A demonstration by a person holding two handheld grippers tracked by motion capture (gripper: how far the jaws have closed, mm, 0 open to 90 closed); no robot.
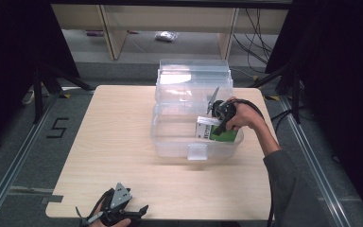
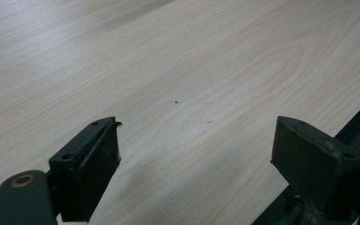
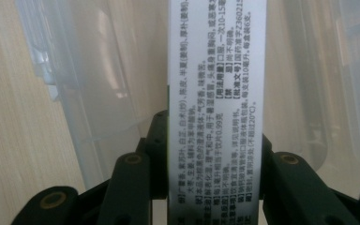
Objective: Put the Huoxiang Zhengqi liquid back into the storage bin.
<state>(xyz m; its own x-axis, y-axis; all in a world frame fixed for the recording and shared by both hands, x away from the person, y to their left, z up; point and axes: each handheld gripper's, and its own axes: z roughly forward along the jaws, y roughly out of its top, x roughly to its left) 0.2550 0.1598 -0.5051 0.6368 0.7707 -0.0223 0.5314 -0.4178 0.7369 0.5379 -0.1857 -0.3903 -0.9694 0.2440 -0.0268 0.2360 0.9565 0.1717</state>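
A green and white medicine box [image 1: 212,131] hangs inside the clear plastic bin [image 1: 170,142] at its right end, with my right gripper [image 1: 216,124] shut on it. In the right gripper view the box's white printed side [image 3: 215,93] stands clamped between both black jaws, with my right gripper [image 3: 215,178] gripping its lower part and the bin's clear wall behind. My left gripper [image 1: 118,210] rests at the table's near edge; in the left gripper view my left gripper [image 2: 197,159] stands open over bare wood with nothing between its fingers.
The bin's clear lid [image 1: 194,75] stands open at the back. The light wood table [image 1: 113,132] has an edge close by my left gripper. Shelving legs [image 1: 111,33] and cables [image 1: 260,33] lie on the floor beyond the table.
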